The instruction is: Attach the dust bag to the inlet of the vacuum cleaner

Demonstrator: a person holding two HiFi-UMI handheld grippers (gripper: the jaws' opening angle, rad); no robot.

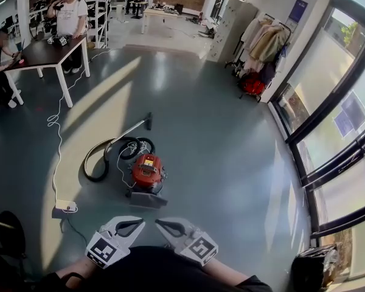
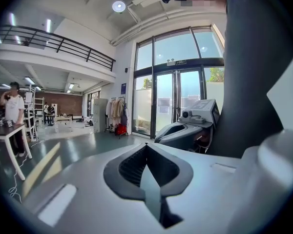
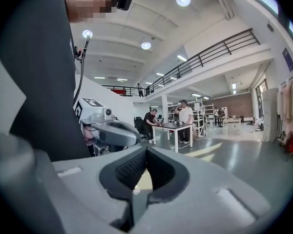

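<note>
The red vacuum cleaner [image 1: 147, 170] stands on the grey floor in the head view. Its black hose [image 1: 100, 163] curls off to the left and its wand [image 1: 132, 128] lies behind it. A flat grey piece [image 1: 147, 199] lies against the vacuum's near side; I cannot tell what it is. No dust bag is clearly in sight. My left gripper [image 1: 140, 222] and right gripper [image 1: 159, 223] hang close to my body, tips nearly meeting, well short of the vacuum. Both are shut and hold nothing, as the left gripper [image 2: 146, 146] and right gripper [image 3: 146, 150] show in their own views.
A white power strip [image 1: 66, 206] with its cable lies on the floor left of the vacuum. A dark table [image 1: 45, 52] with people at it stands at the back left. A coat rack [image 1: 261, 53] and glass wall run along the right. A black case [image 1: 313, 266] sits near right.
</note>
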